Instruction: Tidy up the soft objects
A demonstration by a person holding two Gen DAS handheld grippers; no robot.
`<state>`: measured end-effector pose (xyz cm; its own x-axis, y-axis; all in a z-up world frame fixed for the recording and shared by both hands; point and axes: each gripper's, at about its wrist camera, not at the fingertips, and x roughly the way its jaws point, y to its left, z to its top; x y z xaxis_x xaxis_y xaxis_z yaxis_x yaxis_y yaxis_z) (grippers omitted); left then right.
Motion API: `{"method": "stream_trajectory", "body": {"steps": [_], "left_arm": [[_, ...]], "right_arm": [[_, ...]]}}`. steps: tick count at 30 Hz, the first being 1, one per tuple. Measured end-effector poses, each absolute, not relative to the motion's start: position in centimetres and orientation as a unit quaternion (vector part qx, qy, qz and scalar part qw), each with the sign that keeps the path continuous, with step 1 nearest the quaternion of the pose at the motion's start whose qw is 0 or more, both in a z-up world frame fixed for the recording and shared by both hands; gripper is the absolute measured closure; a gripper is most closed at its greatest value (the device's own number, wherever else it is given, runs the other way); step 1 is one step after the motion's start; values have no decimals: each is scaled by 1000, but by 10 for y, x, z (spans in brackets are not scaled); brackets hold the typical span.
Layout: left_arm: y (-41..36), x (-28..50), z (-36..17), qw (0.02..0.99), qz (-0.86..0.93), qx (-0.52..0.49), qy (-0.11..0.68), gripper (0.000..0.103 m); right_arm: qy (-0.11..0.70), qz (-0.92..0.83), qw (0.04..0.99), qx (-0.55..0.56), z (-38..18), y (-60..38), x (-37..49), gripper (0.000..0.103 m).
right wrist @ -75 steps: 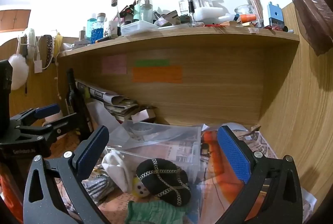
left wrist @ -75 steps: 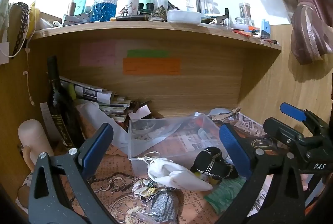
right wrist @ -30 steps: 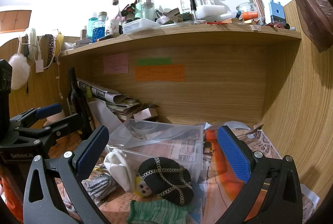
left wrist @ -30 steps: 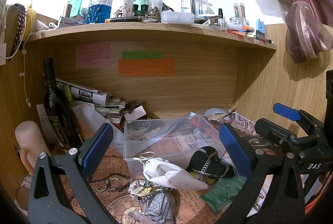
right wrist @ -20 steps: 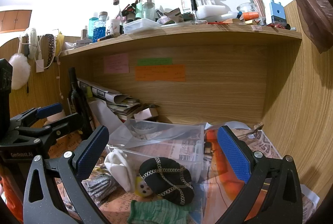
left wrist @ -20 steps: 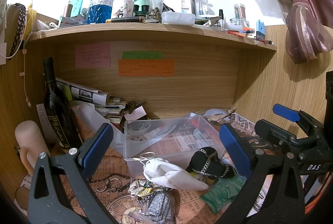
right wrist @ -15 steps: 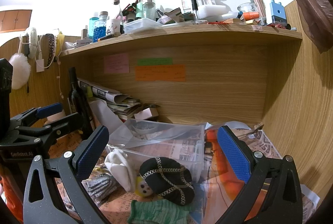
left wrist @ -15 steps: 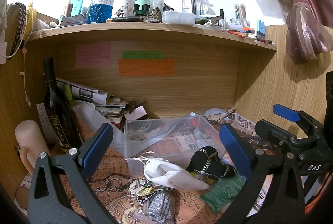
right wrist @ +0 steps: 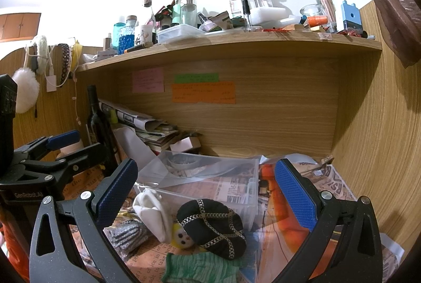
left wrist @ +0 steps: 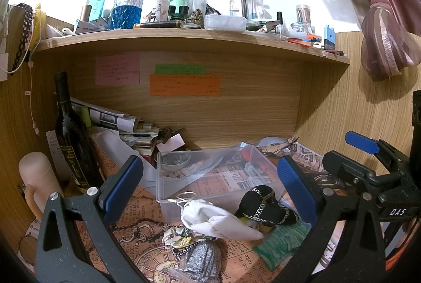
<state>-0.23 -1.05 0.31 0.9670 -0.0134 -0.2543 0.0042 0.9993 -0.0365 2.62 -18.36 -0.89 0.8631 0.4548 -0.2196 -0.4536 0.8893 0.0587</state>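
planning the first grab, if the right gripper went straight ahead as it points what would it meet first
Probably the black chain-trimmed pouch, lying between the open fingers of the right gripper, with the clear plastic bin just behind; depth is hard to judge.

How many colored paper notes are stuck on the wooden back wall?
3. The pink note is on the left, the green note is to its right, higher up, and the orange note sits just under the green one. None seem hidden.
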Motion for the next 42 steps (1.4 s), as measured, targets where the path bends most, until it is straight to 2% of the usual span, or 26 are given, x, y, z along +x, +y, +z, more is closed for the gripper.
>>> {"method": "stream_trajectory", "body": {"steps": [24,42], "left_arm": [[-9,-1,2,991,-6,-20,132,0],[14,59,-85,952,-12,-68,299,0]], "right_arm": [[121,239,964,-1,-12,-184,27,0],[296,244,923,17,-93,-186,80,1]]}}
